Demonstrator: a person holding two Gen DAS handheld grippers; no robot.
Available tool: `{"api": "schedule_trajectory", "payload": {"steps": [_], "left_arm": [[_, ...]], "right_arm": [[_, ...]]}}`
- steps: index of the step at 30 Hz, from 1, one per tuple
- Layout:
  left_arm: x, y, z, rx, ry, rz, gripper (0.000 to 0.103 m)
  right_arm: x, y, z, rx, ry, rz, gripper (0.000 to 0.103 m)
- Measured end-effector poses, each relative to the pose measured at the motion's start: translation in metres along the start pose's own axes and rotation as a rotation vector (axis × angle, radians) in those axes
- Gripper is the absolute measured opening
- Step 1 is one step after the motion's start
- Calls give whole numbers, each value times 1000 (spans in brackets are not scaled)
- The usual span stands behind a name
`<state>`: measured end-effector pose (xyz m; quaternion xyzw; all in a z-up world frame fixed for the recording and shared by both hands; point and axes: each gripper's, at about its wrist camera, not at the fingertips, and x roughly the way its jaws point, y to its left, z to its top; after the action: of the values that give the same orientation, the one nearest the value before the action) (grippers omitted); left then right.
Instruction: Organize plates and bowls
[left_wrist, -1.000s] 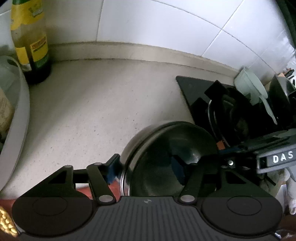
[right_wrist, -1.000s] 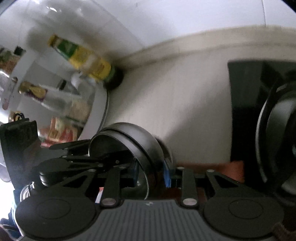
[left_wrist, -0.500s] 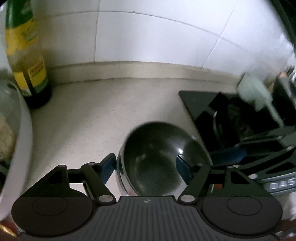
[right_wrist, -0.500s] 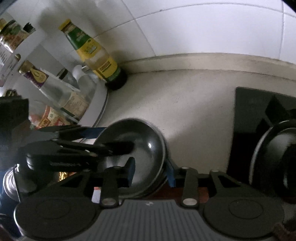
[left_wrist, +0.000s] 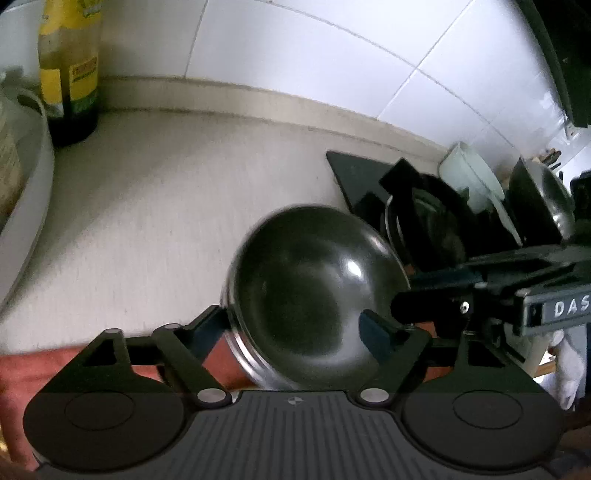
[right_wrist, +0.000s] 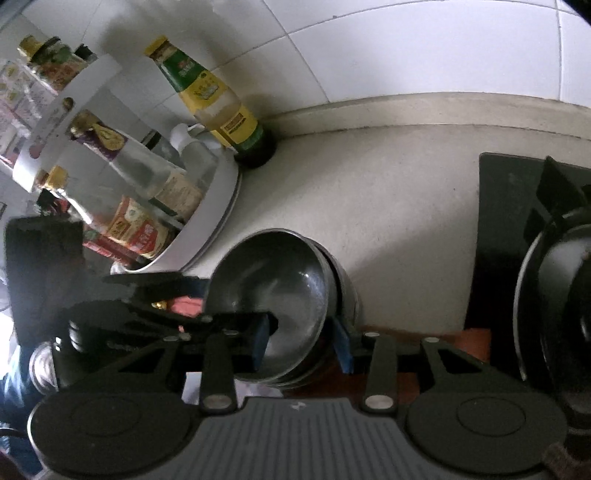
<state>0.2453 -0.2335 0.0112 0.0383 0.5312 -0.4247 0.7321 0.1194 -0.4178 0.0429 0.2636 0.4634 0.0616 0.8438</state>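
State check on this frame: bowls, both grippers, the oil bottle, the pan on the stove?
bowls: nested stack, tilted, rim between both grippers' fingers.
left gripper: straddles the stack's rim; grip not clear.
right gripper: straddles the stack's rim; grip not clear.
oil bottle: upright on the counter by the wall, capped.
pan: on the stove burner.

A pale speckled countertop (left_wrist: 155, 206) ran back to a white tiled wall (right_wrist: 424, 48). In the corner stood a yellow-labelled bottle (right_wrist: 218, 107) — green neck, dark base — just beside a white round rack (right_wrist: 207, 221) that held more bottles and packets (their labels too small to read). A black stove (right_wrist: 495, 229) sat at the counter's right side, with a dark pan (right_wrist: 554, 306) on it. A pale green cup (left_wrist: 469, 177) stood behind the stove, near the wall.
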Motion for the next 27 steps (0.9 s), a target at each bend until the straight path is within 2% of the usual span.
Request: {"api": "schedule_trajectory", "payload": {"steps": [3, 7, 11, 14, 19, 23, 27], "left_arm": [[3, 2, 1, -8, 5, -7, 84], [-2, 13, 0, -37, 2, -66, 80], [4, 4, -1, 17, -3, -47, 88], [6, 4, -2, 44, -6, -51, 88], [27, 30, -6, -81, 79, -121, 82], [25, 38, -4, -91, 55, -160, 83], [14, 34, 1, -6, -13, -135, 84]], "right_arm": [[-3, 6, -1, -11, 7, 3, 36], [5, 8, 4, -38, -6, -46, 36], [8, 4, 2, -58, 10, -64, 36], [17, 3, 4, -62, 22, -88, 36], [24, 1, -1, -72, 53, -75, 38], [24, -2, 0, -63, 62, -65, 38], [25, 0, 5, -76, 79, -63, 38]]}}
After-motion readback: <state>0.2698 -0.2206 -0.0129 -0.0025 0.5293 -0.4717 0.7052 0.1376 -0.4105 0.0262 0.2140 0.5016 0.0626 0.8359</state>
